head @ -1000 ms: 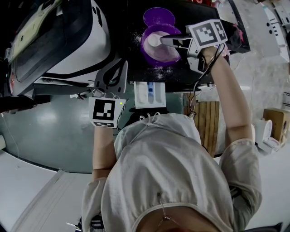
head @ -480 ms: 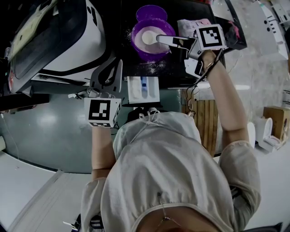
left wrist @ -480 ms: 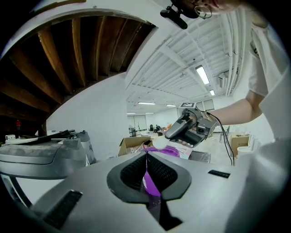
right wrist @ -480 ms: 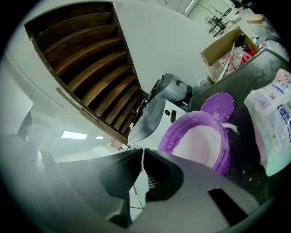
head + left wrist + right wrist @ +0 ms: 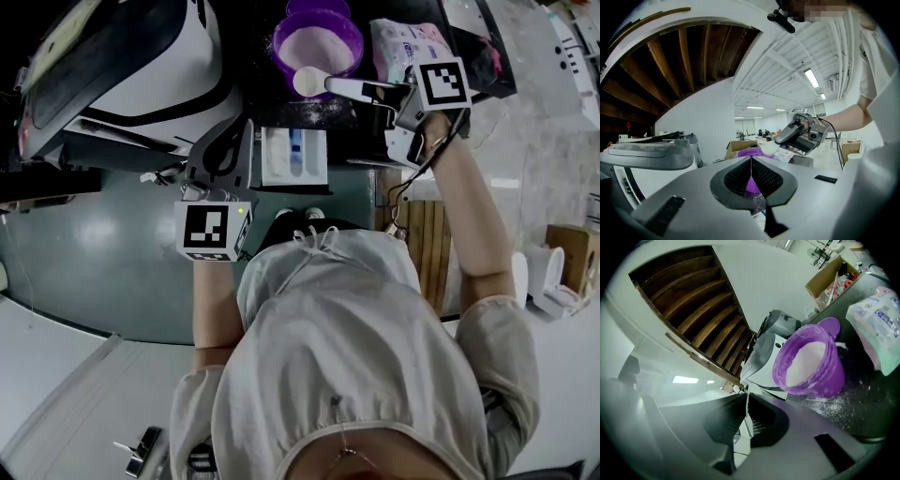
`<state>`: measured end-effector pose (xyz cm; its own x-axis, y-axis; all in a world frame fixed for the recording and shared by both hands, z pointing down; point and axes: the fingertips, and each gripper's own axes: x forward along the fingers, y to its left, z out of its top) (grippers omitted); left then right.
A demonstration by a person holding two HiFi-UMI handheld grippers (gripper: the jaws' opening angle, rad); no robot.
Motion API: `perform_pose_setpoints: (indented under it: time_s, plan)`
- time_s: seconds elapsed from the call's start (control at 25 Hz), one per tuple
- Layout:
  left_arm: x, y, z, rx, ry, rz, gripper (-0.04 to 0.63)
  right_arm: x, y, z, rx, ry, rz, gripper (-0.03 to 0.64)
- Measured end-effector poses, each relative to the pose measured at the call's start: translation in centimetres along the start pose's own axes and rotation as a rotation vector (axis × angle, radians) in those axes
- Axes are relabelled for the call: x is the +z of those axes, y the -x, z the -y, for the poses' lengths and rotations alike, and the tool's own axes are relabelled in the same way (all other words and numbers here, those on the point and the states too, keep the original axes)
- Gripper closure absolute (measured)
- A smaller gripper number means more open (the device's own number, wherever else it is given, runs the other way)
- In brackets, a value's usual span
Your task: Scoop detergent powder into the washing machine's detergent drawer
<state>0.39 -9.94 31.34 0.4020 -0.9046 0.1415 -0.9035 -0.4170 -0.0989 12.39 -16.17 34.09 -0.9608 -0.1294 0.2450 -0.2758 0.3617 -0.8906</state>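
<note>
Scoop (image 5: 308, 82) is lifted out of the tub (image 5: 317, 45), where its bowl lay in the powder a second ago. It now hangs just outside the tub's near rim, between tub and drawer (image 5: 293, 157). Right gripper (image 5: 371, 91) has its jaws clamped on the scoop's handle, which shows edge-on as a thin white strip (image 5: 746, 411) in the right gripper view. Drawer is pulled out, compartments facing up. Left gripper (image 5: 221, 157), jaws pressed together on nothing, is just left of the drawer. Beyond the tub is a purple lid (image 5: 319, 7), and to the tub's right a bag (image 5: 403, 39). Spilt powder (image 5: 323, 112) dusts the dark machine top (image 5: 349, 141). White appliance (image 5: 141, 75) sits at left. Below are a grey-green floor (image 5: 94, 262), wooden slats (image 5: 427, 248) and a box (image 5: 572, 248). Overhead are a stair underside (image 5: 679, 61) and a white ceiling with strip lights (image 5: 811, 77).
</note>
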Motion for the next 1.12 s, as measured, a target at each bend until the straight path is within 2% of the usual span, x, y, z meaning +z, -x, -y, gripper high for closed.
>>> perform_pose_setpoints:
  time_s: [0.4, 0.84, 0.96, 1.12]
  plan:
    - [-3.0, 2.8, 0.0, -0.043, 0.047, -0.043, 0.572, -5.9, -2.2, -0.1, 0.045, -0.084, -0.011, 0.604]
    - [-8.6, 7.8, 0.1, -0.125, 0.076, -0.116, 0.572, -14.0, -5.5, 3.4, -0.015, -0.217, 0.031, 0.605]
    - [-9.7, 8.6, 0.2, -0.132, 0.088, -0.121, 0.572, -15.5, -6.3, 4.7, -0.056, -0.242, 0.027, 0.605]
    - [-11.0, 9.4, 0.3, -0.141, 0.085, -0.120, 0.572, -16.9, -7.2, 7.3, -0.183, -0.256, 0.020, 0.605]
